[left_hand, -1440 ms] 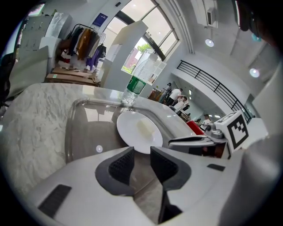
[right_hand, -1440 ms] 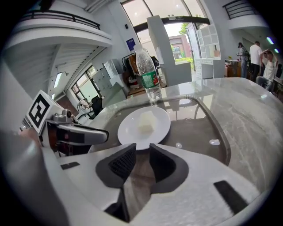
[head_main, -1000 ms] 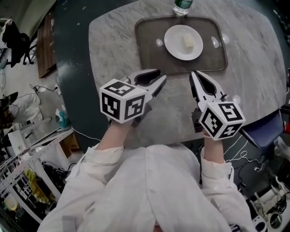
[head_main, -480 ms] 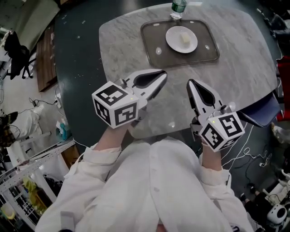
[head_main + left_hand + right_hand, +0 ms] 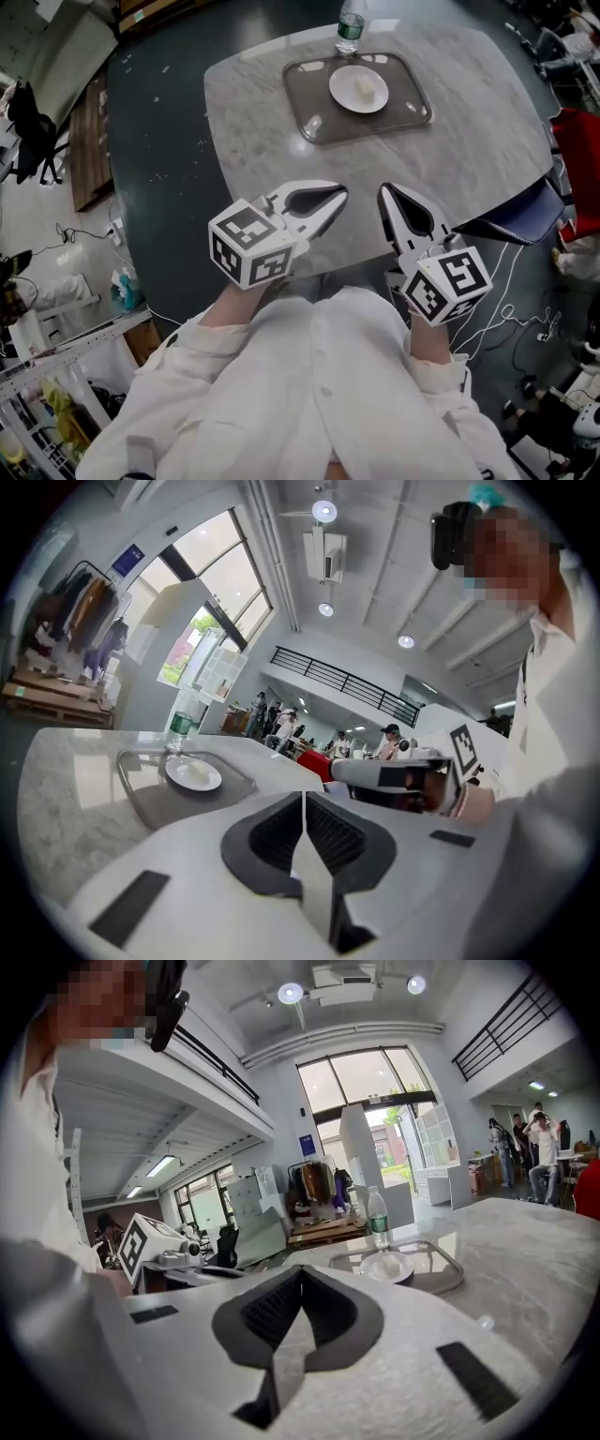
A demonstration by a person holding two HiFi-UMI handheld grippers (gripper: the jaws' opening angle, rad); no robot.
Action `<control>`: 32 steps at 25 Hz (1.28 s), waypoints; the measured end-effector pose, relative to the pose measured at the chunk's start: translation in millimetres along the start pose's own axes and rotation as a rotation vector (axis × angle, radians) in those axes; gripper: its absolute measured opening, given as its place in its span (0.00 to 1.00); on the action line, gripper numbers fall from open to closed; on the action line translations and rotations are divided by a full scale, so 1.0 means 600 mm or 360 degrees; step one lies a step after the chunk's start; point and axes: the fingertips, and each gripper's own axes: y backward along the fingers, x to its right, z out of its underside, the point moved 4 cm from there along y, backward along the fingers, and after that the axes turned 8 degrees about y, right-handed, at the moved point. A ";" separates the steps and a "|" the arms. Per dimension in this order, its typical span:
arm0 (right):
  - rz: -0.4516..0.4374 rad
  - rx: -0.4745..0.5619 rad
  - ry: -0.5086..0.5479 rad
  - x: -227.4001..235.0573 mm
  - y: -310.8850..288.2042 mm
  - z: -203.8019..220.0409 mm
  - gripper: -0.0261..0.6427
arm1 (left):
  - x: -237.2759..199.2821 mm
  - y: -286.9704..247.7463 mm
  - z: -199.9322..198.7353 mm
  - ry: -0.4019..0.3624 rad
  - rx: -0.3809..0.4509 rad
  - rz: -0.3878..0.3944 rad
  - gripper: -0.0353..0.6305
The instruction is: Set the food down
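Food on its plate at the far end of the worktop, both grippers near the person.

The food (image 5: 367,88), a small pale piece, lay on a white plate (image 5: 343,94) inside a dark tray (image 5: 314,127) at the 12 o'clock end of the marble worktop (image 5: 469,131), with a bottle (image 5: 350,23) just beyond the tray's far rim. The left gripper (image 5: 341,195) and right gripper (image 5: 382,191) hung over the 6 o'clock edge, well apart from the tray, tips towards 12 (each gripper's own view showed its jaws pressed together).
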 end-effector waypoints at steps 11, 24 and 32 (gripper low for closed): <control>-0.0166 0.0090 0.0060 -0.028 0.029 -0.019 0.04 | 0.060 0.017 -0.014 -0.0033 0.0138 -0.0064 0.09; -0.0240 0.0108 0.0070 -0.027 0.070 -0.018 0.04 | 0.099 -0.003 -0.024 0.0013 0.0214 -0.0111 0.09; -0.0249 0.0036 0.0125 -0.026 0.069 -0.005 0.04 | 0.107 -0.013 -0.007 0.0029 0.0145 -0.0132 0.09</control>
